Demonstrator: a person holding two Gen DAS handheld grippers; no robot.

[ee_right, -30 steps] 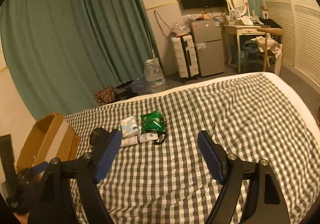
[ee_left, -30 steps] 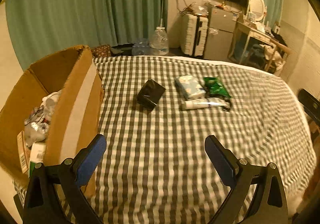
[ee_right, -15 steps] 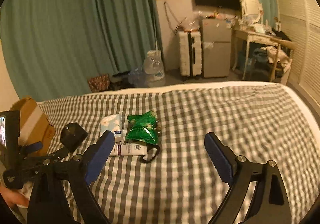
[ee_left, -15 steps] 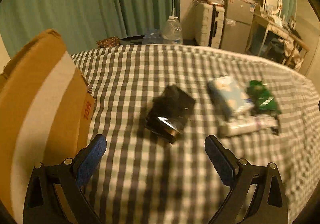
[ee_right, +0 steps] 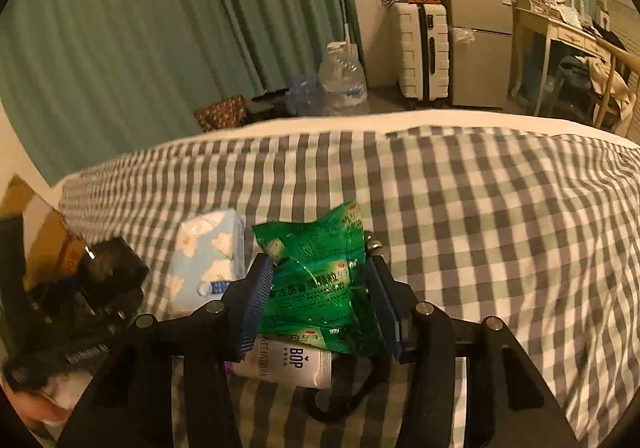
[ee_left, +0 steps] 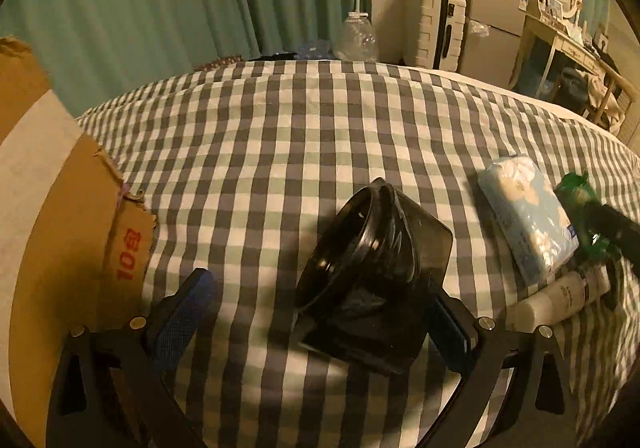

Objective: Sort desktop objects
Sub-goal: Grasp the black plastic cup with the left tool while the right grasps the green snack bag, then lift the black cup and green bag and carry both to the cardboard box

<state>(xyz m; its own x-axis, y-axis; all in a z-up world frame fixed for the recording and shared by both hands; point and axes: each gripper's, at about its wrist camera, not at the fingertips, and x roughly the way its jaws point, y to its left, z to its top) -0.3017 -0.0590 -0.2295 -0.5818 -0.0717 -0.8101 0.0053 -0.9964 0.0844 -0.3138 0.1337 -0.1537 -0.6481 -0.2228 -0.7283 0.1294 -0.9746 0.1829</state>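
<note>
Two grasps pending on the checked bed [ee_left: 280, 120]. Crinkly green foil packet [ee_right: 316, 280]: between right gripper [ee_right: 318, 298] pads, nearly pinched; slick film may slip. Glossy black plastic container [ee_left: 372, 268]: inside spread left gripper [ee_left: 320, 312], off-centre; may tip.
</note>
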